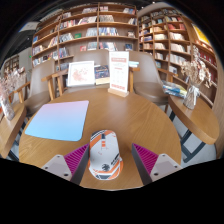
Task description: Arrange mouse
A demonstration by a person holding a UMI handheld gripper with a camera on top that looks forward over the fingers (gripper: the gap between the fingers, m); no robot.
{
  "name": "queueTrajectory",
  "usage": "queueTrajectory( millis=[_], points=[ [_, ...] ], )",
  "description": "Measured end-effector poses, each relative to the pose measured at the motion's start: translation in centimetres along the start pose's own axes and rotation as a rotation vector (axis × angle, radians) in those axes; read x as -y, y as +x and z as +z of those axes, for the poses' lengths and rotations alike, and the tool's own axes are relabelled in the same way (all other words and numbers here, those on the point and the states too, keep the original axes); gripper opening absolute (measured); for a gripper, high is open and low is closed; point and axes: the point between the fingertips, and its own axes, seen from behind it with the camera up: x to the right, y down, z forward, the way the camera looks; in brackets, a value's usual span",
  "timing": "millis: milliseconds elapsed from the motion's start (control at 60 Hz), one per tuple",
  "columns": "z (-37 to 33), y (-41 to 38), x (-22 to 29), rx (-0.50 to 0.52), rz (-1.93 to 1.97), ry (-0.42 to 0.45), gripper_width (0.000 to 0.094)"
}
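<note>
A white mouse (104,156) with orange and dark markings lies on the round wooden table (150,118). It sits between the fingers of my gripper (111,160), nearer the left pad (77,157). A strip of table shows between the mouse and the right pad (147,157). The gripper is open and the mouse rests on the table. A light blue mouse mat (58,120) lies flat on the table, ahead of the fingers and to the left.
At the table's far side stand an upright sign (119,74) and a propped book display (81,72). Chairs (150,80) ring the table. Bookshelves (95,25) fill the room behind.
</note>
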Motion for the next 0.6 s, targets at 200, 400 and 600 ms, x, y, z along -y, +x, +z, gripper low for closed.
queueTrajectory(
  millis=[200, 400, 600],
  points=[
    [0.5, -0.3, 0.3, 0.014, -0.012, 0.010, 0.0645],
    [-1.2, -1.1, 2.1, 0.035, 0.019, -0.003, 0.0445],
    [-4.8, -6.6, 12.1, 0.114, -0.017, 0.169, 0.0446]
  ],
)
